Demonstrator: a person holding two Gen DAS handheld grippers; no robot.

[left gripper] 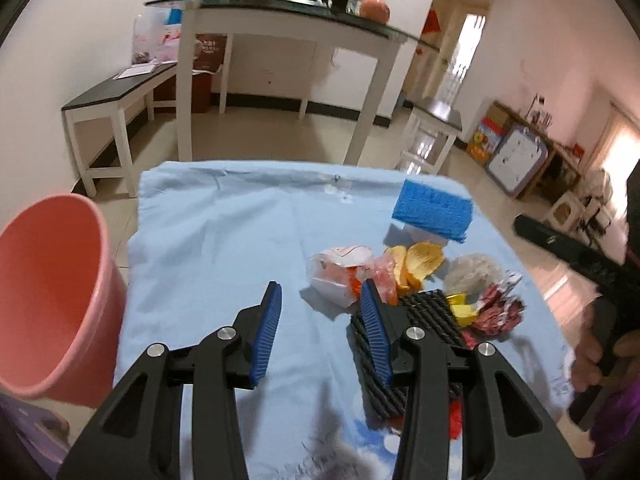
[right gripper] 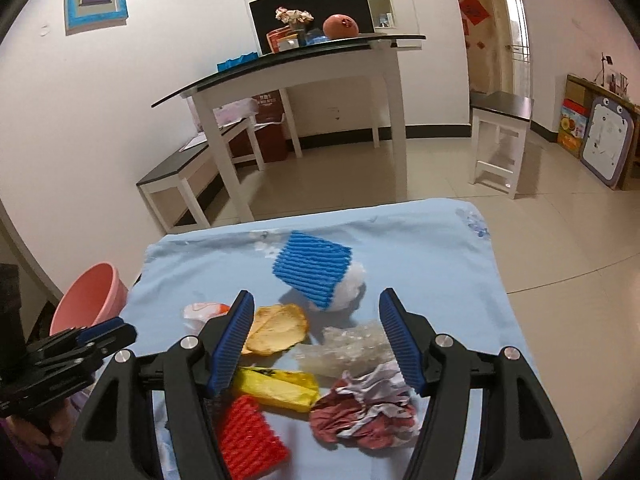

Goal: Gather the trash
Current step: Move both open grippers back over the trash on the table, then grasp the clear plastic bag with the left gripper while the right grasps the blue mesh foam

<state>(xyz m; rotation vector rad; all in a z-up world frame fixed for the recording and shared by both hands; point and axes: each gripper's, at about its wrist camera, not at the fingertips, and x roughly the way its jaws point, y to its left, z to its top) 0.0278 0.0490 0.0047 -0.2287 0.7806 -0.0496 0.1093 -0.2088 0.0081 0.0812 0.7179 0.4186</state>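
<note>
Left gripper [left gripper: 320, 312] released, nothing between its pads, angled down at near trash pile [left gripper: 416, 280] on blue cloth [left gripper: 216, 232]. Right gripper [right gripper: 316, 340] spread over crumpled wrapper [right gripper: 364, 412], ungrasped. Pink bucket [left gripper: 52, 296] waits left for drops.

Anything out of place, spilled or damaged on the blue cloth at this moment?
Only the expected litter: a crumpled red-and-white wrapper, fruit peel, yellow packet and foam nets lie loose on the cloth. The pink bin stands upright beside it. Nothing spilled.
</note>
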